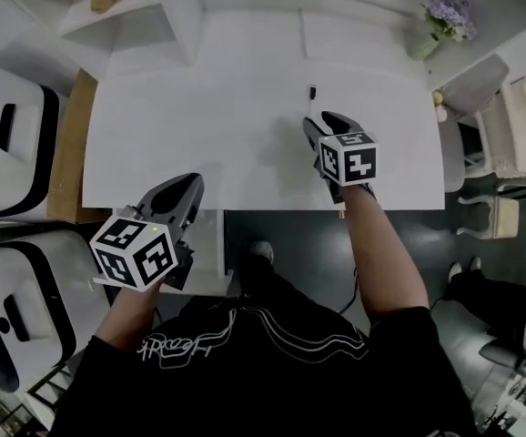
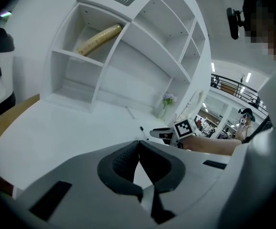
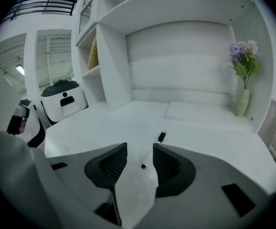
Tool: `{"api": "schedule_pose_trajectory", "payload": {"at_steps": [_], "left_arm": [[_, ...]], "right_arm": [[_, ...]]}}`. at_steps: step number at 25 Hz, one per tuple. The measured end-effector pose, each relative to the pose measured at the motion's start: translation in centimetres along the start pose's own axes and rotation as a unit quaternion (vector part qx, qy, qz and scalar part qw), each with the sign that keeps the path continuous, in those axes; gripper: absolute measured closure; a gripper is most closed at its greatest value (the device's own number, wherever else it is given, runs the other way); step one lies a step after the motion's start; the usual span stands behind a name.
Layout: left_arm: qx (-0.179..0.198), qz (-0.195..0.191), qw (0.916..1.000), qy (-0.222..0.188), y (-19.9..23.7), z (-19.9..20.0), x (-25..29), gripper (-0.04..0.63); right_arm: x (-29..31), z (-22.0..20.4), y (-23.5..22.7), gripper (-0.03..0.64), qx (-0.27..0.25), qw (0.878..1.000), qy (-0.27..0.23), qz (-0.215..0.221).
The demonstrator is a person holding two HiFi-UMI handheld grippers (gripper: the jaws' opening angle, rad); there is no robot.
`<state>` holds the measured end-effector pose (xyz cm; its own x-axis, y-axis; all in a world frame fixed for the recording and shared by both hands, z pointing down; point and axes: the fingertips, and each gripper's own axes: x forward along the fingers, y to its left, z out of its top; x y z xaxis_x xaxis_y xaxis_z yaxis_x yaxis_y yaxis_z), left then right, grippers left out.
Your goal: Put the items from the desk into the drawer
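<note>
Right gripper [image 3: 140, 146] is hovering open, empty. Small black item [image 3: 162, 136] is lying on desk [image 3: 205, 128] just beyond its fingertips. Left gripper [image 2: 139, 144] is sitting closed, empty.

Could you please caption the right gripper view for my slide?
Right gripper, jaws open, points at a slim pen-like item on the white desk.

The desk [image 1: 199, 135] stands before the shelf unit [image 1: 126, 16], which rises behind its back edge. A small dark item [image 1: 311, 92] lies on the desk, right of the middle and toward the back. The vase with flowers [image 1: 445, 16] stands at the back right, well apart from it. A roll [image 2: 100, 38] lies tilted in an upper left compartment. The right gripper [image 1: 322, 119] is just before the item and the left gripper [image 1: 190, 185] is at the desk's front edge, further left.
</note>
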<state>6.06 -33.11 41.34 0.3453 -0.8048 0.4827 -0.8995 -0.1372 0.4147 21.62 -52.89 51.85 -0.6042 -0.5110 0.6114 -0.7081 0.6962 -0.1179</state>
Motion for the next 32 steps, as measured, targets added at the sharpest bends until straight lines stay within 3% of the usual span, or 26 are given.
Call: {"api": "schedule_pose_trajectory", "payload": {"at_steps": [9,12,16,23,28,32], "left_arm": [[-0.034,0.044,0.9985,-0.002,2.2,-1.9,-0.4,0.574],[-0.040,0.052,0.9978,-0.009,2.5,-2.0,-1.0,0.574],[-0.044,0.055,0.9973,-0.019,2.2,-1.9,-1.9,0.574],[-0.044,0.062,0.9967,-0.031,2.7,-1.5,-4.0,0.574],[-0.054,0.057,0.9961,-0.039,4.3,-1.8,-6.6,0.574],[-0.058,0.049,0.9961,-0.047,5.7,-1.7,-9.1,0.574]], "right_arm": [[5.1,-2.1,-2.2,0.463,0.007,0.997,0.075,-0.017],[5.3,-2.2,-2.3,0.488,-0.007,0.996,0.085,-0.019],[5.1,-2.3,-3.2,0.549,0.023,0.995,0.090,-0.031],[4.7,-2.1,-3.5,0.552,0.055,0.994,0.089,-0.026],[2.5,-1.2,-0.4,0.552,0.082,0.995,0.064,-0.011],[-0.6,0.7,4.9,0.552,0.068,0.997,0.032,0.018]]}}
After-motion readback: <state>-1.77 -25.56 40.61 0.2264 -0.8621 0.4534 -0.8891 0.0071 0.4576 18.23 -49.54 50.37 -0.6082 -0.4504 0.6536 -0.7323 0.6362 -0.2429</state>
